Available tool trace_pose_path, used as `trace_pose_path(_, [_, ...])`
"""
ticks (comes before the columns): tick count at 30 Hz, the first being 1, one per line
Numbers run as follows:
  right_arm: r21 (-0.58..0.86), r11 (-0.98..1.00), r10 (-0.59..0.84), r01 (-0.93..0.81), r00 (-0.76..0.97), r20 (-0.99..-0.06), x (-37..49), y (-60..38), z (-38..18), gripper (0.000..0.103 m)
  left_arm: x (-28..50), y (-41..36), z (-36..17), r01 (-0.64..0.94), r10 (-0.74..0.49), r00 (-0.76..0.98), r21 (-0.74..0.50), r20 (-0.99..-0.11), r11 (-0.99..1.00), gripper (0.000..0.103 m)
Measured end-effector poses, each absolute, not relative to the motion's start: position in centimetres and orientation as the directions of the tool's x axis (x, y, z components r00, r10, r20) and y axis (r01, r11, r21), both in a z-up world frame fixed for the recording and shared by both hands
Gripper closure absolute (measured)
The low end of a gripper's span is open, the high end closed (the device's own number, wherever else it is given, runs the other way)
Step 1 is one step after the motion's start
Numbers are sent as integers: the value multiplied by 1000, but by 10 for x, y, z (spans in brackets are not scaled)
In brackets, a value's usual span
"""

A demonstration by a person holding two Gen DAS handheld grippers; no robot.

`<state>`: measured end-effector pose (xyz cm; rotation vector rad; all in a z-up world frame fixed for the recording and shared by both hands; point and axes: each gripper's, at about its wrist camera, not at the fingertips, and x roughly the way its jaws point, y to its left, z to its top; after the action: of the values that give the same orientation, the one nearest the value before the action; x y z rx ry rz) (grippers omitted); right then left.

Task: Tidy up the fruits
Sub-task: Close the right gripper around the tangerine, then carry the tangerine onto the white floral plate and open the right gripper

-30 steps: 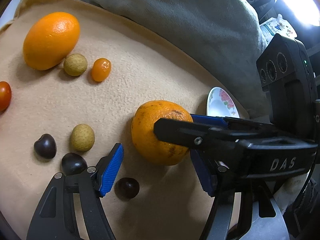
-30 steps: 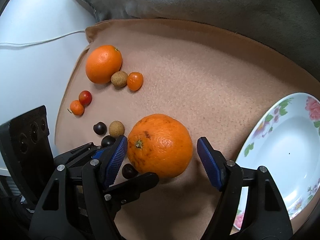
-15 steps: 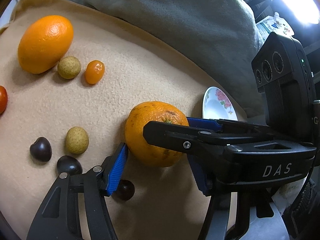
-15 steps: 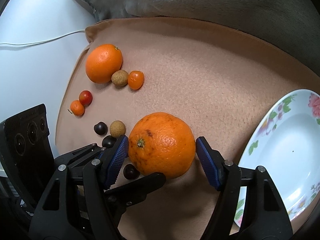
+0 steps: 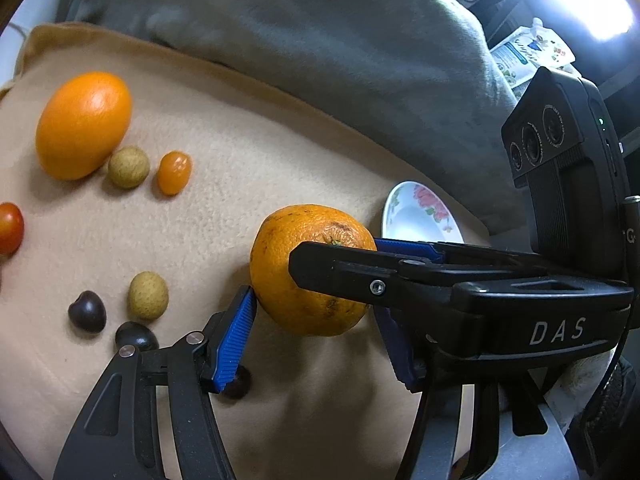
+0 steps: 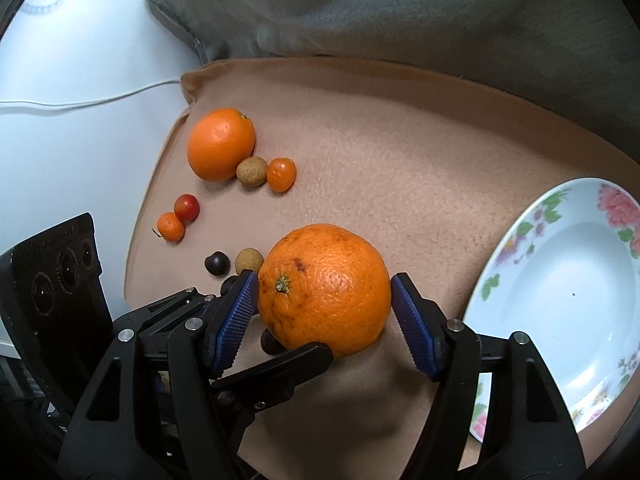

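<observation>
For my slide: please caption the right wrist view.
Right gripper jaws close around a large orange beside the floral plate.

Tan fleece blanket (image 6: 420,152), spread as the carrying surface, with a grey cushion (image 6: 400,8) along its far edge. Lying directly on it: a large orange (image 6: 324,288) near the front; a smooth orange (image 6: 221,144), a longan (image 6: 251,171) and a kumquat (image 6: 281,174) in a touching row; a cherry tomato (image 6: 186,207) beside a second kumquat (image 6: 171,226); another longan (image 6: 249,260) among dark chestnuts (image 6: 217,263); a floral plate (image 6: 500,268) at the right.
</observation>
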<state>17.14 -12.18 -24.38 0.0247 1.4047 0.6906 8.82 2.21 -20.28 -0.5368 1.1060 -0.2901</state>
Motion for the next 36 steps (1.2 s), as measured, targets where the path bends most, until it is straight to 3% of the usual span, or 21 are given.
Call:
trace_pose_path(20, [414,846,466,-336,89,-880,168,-192,-216,32,101,-34,-181,75,-525,406,-545,-748,835,43])
trace_pose_path(36, [420,879,454,-226,132,-881,161,-258,-225,32,115,-99,-189,161,-556,330,-535,-763,830,43])
